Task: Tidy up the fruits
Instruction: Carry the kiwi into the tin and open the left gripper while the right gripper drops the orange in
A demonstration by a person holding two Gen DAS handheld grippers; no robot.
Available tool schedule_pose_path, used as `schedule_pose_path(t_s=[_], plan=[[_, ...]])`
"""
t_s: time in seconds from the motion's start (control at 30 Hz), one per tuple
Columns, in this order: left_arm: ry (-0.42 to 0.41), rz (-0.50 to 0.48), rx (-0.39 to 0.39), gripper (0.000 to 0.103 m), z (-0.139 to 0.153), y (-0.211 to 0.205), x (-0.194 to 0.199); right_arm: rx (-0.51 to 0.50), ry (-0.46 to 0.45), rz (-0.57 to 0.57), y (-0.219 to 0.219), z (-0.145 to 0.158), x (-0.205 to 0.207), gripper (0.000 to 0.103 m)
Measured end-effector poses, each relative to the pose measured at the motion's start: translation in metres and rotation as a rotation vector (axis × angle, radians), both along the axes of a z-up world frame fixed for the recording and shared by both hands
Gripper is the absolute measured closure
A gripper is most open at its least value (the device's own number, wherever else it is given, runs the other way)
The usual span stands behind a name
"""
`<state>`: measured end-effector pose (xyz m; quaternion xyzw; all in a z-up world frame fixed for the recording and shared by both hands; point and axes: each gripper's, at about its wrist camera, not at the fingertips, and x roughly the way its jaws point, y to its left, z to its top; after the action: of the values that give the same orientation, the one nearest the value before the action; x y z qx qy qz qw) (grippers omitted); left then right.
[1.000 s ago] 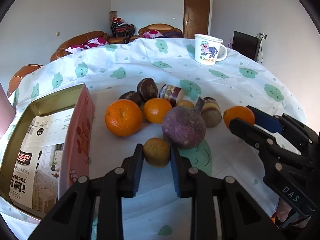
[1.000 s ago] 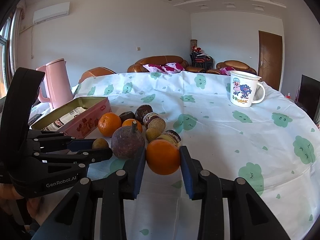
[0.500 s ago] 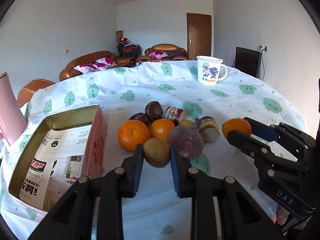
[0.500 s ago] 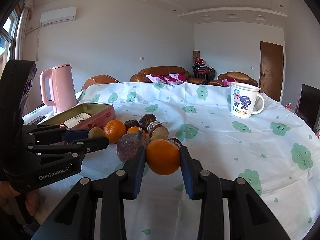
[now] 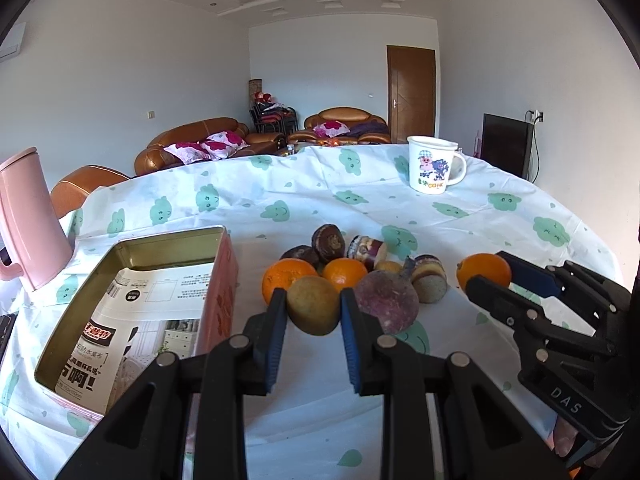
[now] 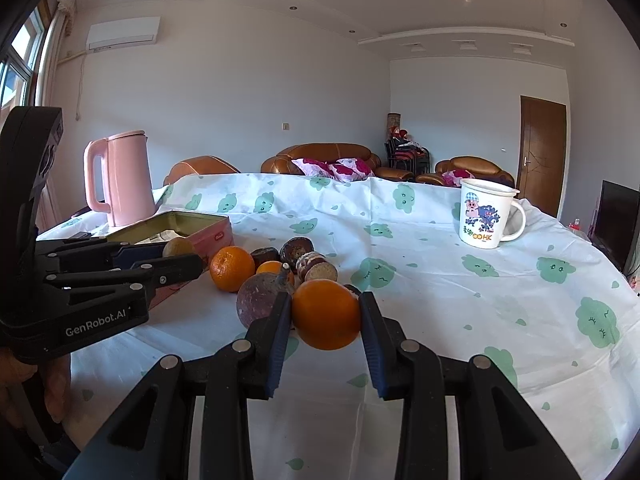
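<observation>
My left gripper (image 5: pixel 313 312) is shut on a small yellow-brown fruit (image 5: pixel 313 310) and holds it above the table, right of the open pink tin (image 5: pixel 132 300). My right gripper (image 6: pixel 325 316) is shut on an orange (image 6: pixel 326 314), also raised; it shows in the left wrist view (image 5: pixel 484 274). On the table lie a purple round fruit (image 5: pixel 386 306), two oranges (image 5: pixel 288 278) (image 5: pixel 345 274) and several dark and cut fruits (image 5: pixel 328 242).
A pink kettle (image 6: pixel 122 178) stands left behind the tin. A white cartoon mug (image 6: pixel 484 214) stands far right. The table's green-patterned cloth (image 6: pixel 520 300) falls away at the right edge. The tin holds a printed paper sheet (image 5: pixel 132 320).
Both grippers have risen with their fruits held; the views tilt up and the fruit pile sits lower and farther. The left gripper has drifted toward the tin.
</observation>
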<state>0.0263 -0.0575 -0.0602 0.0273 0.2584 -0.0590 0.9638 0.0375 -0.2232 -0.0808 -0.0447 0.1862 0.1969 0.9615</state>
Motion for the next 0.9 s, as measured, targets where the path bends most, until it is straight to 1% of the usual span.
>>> schedule_pose_path(t_s=[0.17, 0.3, 0.37, 0.6, 0.8, 0.9], plan=[[-0.018, 0.023, -0.003, 0.075, 0.008, 0.010, -0.004, -0.018, 0.001, 0.002, 0.005, 0.006, -0.001, 0.067], [-0.016, 0.053, -0.016, 0.075, 0.012, 0.024, -0.004, -0.034, -0.015, 0.034, 0.016, 0.019, -0.001, 0.067], [-0.015, 0.069, -0.029, 0.075, 0.015, 0.033, -0.004, -0.039, -0.008, 0.058, 0.024, 0.024, 0.002, 0.067], [-0.033, 0.130, -0.046, 0.075, 0.026, 0.067, -0.002, -0.059, 0.017, 0.142, 0.060, 0.041, 0.018, 0.067], [-0.010, 0.190, -0.064, 0.075, 0.025, 0.104, 0.008, -0.074, 0.050, 0.214, 0.098, 0.050, 0.036, 0.067], [0.003, 0.205, -0.070, 0.075, 0.024, 0.121, 0.013, -0.086, 0.067, 0.246, 0.118, 0.051, 0.043, 0.067]])
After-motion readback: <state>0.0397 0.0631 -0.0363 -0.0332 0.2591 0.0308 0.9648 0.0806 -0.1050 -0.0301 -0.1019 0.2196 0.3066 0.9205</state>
